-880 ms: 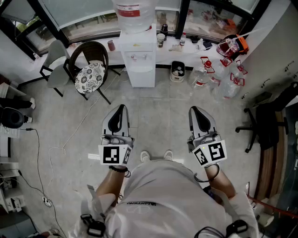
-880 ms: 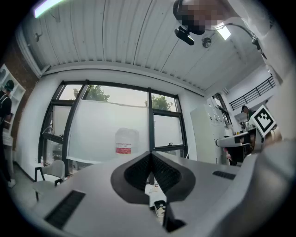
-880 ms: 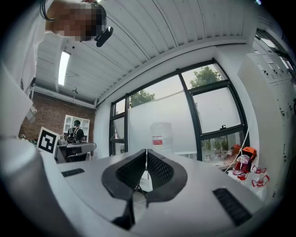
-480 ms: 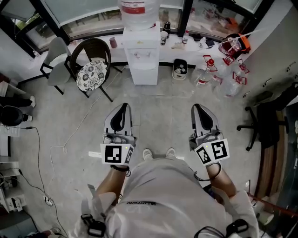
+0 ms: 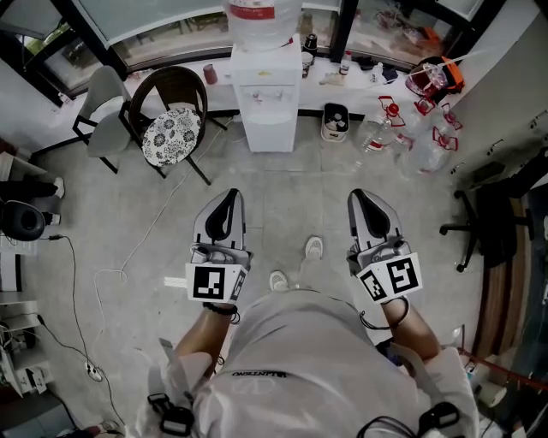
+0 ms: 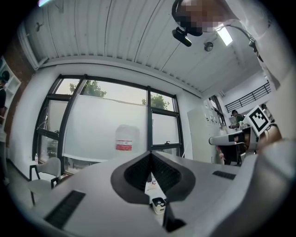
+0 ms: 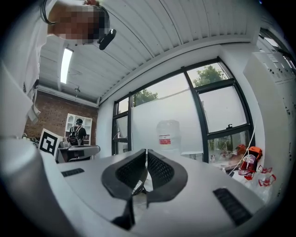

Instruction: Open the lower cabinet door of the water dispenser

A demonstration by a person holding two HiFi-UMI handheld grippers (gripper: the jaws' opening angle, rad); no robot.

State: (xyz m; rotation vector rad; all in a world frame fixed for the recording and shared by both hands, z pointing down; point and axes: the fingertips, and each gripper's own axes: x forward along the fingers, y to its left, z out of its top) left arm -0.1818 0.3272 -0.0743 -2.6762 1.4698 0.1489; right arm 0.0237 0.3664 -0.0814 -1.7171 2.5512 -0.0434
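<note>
The white water dispenser [image 5: 272,94] stands against the window wall at the top of the head view, with a clear bottle [image 5: 264,17] on top. Its lower cabinet door [image 5: 274,130] faces me and looks closed. My left gripper [image 5: 226,204] and right gripper [image 5: 364,204] are held side by side over the floor, well short of the dispenser. Both point toward it, shut and with nothing in them. In the left gripper view the jaws [image 6: 151,156] meet below the bottle [image 6: 126,139]. The right gripper view shows the same, tips [image 7: 145,153] together under the bottle [image 7: 168,134].
A dark chair with a patterned cushion [image 5: 171,133] and a grey chair [image 5: 101,101] stand left of the dispenser. A small bin [image 5: 335,121] and several empty water jugs [image 5: 402,141] lie to its right. An office chair [image 5: 492,227] is at far right. A cable [image 5: 128,257] trails across the floor.
I have stepped toward the dispenser; it sits lower and larger in the head view, and one foot is now forward. Both grippers stay shut and side by side.
</note>
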